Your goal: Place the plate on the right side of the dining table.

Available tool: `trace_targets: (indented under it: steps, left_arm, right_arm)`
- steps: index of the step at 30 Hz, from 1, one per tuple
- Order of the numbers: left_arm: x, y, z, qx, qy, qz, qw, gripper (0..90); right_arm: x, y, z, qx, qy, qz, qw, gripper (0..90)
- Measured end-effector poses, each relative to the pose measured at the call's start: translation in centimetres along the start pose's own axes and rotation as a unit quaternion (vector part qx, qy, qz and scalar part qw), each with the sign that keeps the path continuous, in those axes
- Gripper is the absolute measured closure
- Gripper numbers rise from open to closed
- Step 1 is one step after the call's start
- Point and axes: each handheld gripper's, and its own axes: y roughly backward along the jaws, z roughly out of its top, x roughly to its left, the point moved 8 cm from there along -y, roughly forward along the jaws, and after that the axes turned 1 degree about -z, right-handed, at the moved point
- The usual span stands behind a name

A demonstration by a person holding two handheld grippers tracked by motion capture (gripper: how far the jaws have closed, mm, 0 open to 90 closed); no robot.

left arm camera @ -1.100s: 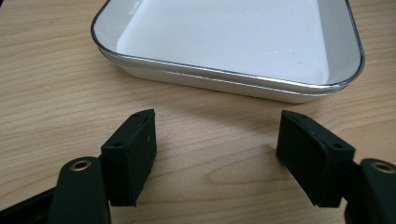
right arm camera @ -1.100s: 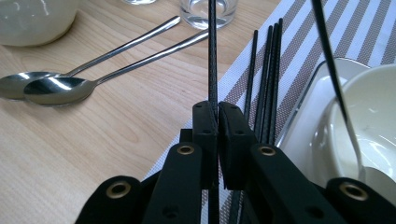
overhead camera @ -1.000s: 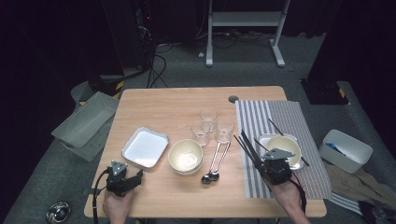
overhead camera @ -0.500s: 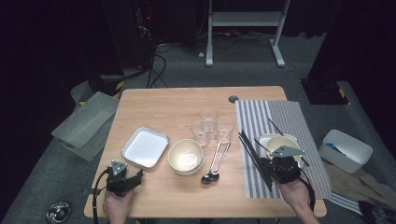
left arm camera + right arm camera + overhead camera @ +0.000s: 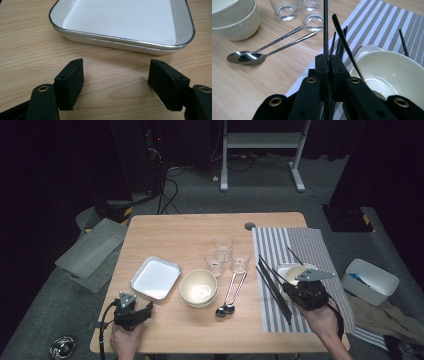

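The chopsticks [image 5: 325, 30] are pinched in the right tongs [image 5: 329, 62], lifted over the striped mat [image 5: 320, 245] at the table's [image 5: 190, 230] four o'clock, just at nine o'clock of the bowl [image 5: 392, 72]. More chopsticks [image 5: 272, 290] lie below. Better to lift straight and slowly, so the pair does not twist or catch the bowl. The left tongs [image 5: 116, 75] are spread, empty, near the tray [image 5: 120, 22].

Right gripper [image 5: 295, 287] now higher above striped placemat [image 5: 320, 250] than a second ago, shifted slightly toward cream bowl [image 5: 292, 271]. Black chopsticks [image 5: 267, 272] clamped between closed jaws, lifted off mat with it, tips now angled up and toward glasses [image 5: 227, 252]. Grey plate on gripper now overlapping bowl rim in high view.
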Motion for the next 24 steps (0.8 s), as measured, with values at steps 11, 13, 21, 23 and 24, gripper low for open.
trace_targets:
  steps: [11, 13, 21, 23, 24]
  left_arm:
    - [0.0, 0.0, 0.0, 0.0, 0.0, 0.0, 1.0, 29.1]
    - [0.0, 0.0, 0.0, 0.0, 0.0, 0.0, 1.0, 29.1]
    - [0.0, 0.0, 0.0, 0.0, 0.0, 0.0, 1.0, 29.1]
    - [0.0, 0.0, 0.0, 0.0, 0.0, 0.001, 1.0, 29.3]
    - [0.0, 0.0, 0.0, 0.0, 0.0, 0.001, 1.0, 29.3]
  right_arm:
    - [-1.6, 1.3, 0.8, -0.009, -0.009, -0.011, 0.9999, 86.3]
    - [-2.2, 1.5, 0.9, -0.01, -0.012, -0.017, 0.9997, 86.3]
    - [-5.0, 1.5, 1.0, -0.011, -0.022, -0.049, 0.9985, 86.3]
    - [-5.5, 1.5, 1.0, -0.01, -0.022, -0.055, 0.9982, 86.3]
    - [-5.8, 1.5, 1.1, -0.01, -0.021, -0.059, 0.998, 86.3]
